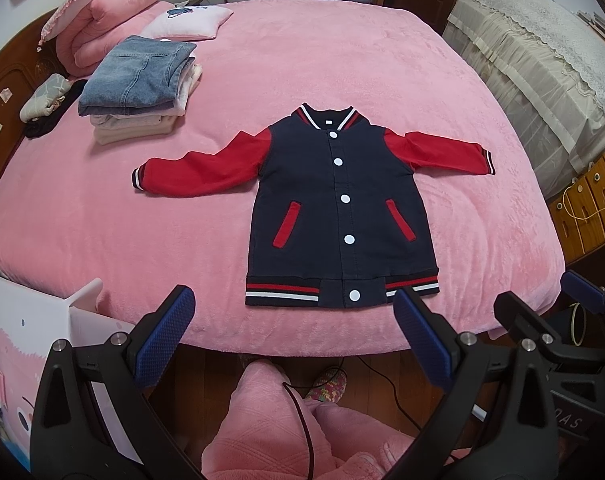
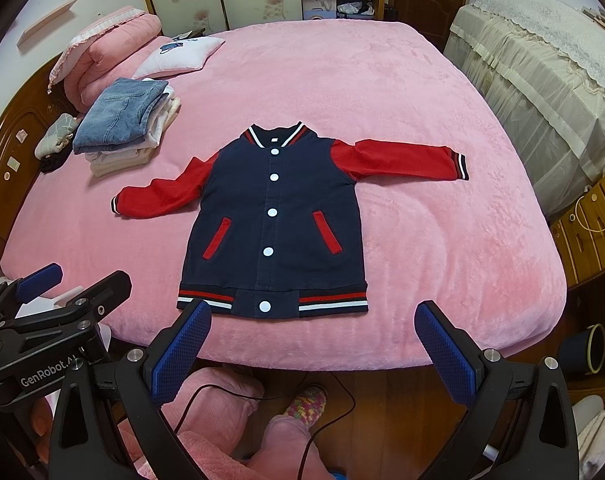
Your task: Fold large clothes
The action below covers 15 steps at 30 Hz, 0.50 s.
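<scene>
Our jacket lies flat on the pink bed, sleeves out, not folded yet. Both our left gripper and right gripper hover with fingers wide apart (holding nothing). Next, we think, grab a sleeve.

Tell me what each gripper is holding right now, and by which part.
Nothing is held. The left gripper and right gripper are both open and hang short of the bed edge, while the baseball jacket lies flat and untouched on the pink blanket.
</scene>
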Motion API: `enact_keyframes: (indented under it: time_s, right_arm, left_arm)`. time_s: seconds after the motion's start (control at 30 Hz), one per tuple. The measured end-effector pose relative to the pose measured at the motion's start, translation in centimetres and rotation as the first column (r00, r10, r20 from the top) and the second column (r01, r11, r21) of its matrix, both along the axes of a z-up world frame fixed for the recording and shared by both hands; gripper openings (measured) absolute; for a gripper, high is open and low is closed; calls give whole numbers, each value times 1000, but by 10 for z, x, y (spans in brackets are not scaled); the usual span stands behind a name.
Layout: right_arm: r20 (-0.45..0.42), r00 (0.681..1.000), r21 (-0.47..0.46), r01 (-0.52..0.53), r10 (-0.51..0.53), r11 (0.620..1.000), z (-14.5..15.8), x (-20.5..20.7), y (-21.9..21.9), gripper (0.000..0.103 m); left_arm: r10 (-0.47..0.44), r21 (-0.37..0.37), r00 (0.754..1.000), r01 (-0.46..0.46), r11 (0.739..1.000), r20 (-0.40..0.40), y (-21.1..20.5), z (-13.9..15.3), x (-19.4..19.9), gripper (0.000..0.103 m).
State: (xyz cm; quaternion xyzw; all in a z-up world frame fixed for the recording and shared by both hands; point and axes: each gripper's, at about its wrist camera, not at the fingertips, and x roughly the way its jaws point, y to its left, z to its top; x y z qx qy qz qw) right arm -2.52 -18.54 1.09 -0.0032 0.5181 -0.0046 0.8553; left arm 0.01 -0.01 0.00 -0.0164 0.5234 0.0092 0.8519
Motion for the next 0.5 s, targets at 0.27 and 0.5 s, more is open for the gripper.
enact_keyframes:
  time_s: [0.27,0.5]
  right_arm:
    - [-2,1000,1,0,0,1000,0,1,-2,103]
    - [-2,1000,-4,0,0,1000,-2,3,-3,103]
  left_arm:
    - [1,2,1000,-1,1000,-6,1,0,2,99]
    - [-1,4,1000,1,1000,-15,-3,-5,1,99]
